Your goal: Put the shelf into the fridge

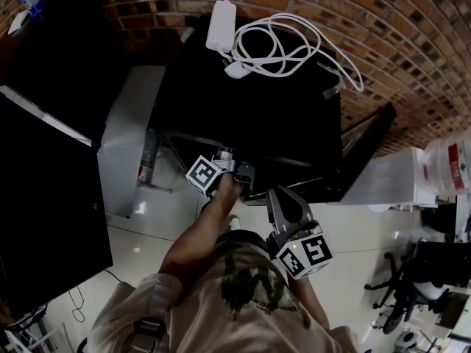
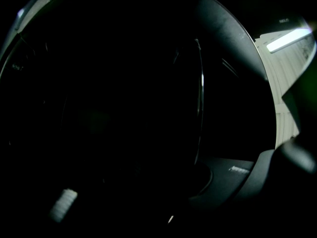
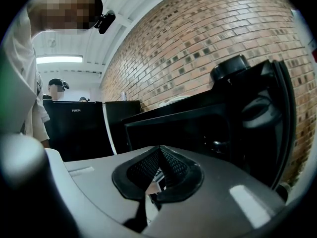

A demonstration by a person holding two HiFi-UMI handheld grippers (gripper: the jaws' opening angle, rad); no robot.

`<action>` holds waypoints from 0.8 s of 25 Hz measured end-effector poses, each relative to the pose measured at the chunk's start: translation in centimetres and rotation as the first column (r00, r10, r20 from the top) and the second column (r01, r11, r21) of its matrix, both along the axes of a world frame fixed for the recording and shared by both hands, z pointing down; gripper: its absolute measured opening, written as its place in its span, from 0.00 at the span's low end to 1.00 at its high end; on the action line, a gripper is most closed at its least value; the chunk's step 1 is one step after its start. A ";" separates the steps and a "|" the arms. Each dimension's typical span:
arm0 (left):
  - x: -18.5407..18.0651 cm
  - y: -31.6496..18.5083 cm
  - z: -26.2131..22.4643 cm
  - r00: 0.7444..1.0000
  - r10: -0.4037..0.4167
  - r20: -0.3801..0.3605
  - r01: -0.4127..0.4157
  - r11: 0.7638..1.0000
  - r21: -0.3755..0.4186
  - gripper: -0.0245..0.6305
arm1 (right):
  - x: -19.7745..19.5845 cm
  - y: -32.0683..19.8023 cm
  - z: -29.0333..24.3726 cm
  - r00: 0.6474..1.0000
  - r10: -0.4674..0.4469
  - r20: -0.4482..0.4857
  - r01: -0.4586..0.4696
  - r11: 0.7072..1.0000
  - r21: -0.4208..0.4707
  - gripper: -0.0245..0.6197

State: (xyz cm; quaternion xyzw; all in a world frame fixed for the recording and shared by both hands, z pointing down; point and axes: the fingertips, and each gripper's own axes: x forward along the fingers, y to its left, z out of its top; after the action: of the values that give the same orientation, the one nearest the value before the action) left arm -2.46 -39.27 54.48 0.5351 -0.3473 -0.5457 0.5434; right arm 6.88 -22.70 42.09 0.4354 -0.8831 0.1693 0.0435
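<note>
The black fridge (image 1: 250, 101) stands open in front of me, its door (image 1: 368, 145) swung out to the right. My left gripper (image 1: 237, 169) reaches into the dark opening. In the left gripper view almost everything is black. Its jaws (image 2: 148, 192) stand apart, and a thin bright edge (image 2: 200, 108), perhaps the shelf, runs between them; I cannot tell if it touches a pad. My right gripper (image 1: 281, 201) hangs back below the opening, shut and empty (image 3: 157, 170). It points at the open door (image 3: 277, 123).
A white adapter (image 1: 219, 24) and coiled cable (image 1: 272, 46) lie on the fridge top. A grey panel (image 1: 129, 138) and a black appliance (image 1: 44, 197) stand at the left. A white bucket (image 1: 449, 164) and an office chair (image 1: 401, 300) are at the right. A brick wall (image 3: 213, 38) is behind.
</note>
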 end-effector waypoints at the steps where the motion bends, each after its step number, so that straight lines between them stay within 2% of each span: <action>1: 0.1 0.1 -0.1 1.000 0.006 -0.003 -0.006 1.000 0.001 0.20 | 0.0 0.1 0.0 1.000 0.002 0.000 -0.002 1.000 -0.001 0.04; 4: 0.2 0.7 0.4 0.999 0.024 0.037 -0.024 1.000 -0.011 0.27 | 0.0 0.3 -0.1 1.000 0.007 0.004 -0.007 1.000 -0.003 0.04; 7: 0.3 1.6 0.4 0.999 0.036 0.030 -0.036 0.999 -0.014 0.28 | -0.1 0.7 -0.1 1.000 0.011 0.009 -0.011 1.000 -0.004 0.04; 11: 0.4 3.0 0.6 0.995 0.063 0.070 -0.062 0.998 -0.024 0.28 | -0.7 1.5 -0.1 1.000 0.013 0.017 -0.013 1.000 -0.008 0.04; 14: -0.1 4.3 1.2 0.987 0.085 0.140 -0.080 0.996 -0.040 0.28 | -1.2 2.3 0.0 1.000 0.017 0.026 -0.017 1.000 -0.009 0.04; 18: -0.1 6.3 0.9 0.987 0.108 0.115 -0.105 0.994 -0.032 0.28 | -1.5 3.3 -0.1 0.999 0.032 0.039 -0.032 0.999 -0.008 0.04; 20: -0.4 7.5 1.2 0.983 0.125 0.133 -0.119 0.992 -0.051 0.28 | -1.9 3.8 -0.2 0.998 0.037 0.045 -0.037 0.999 -0.006 0.04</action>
State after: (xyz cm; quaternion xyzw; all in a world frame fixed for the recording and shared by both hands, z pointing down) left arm -2.88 -31.80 55.66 0.5797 -0.3616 -0.4662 0.5621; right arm 5.01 -18.91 41.88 0.4476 -0.8752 0.1821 0.0215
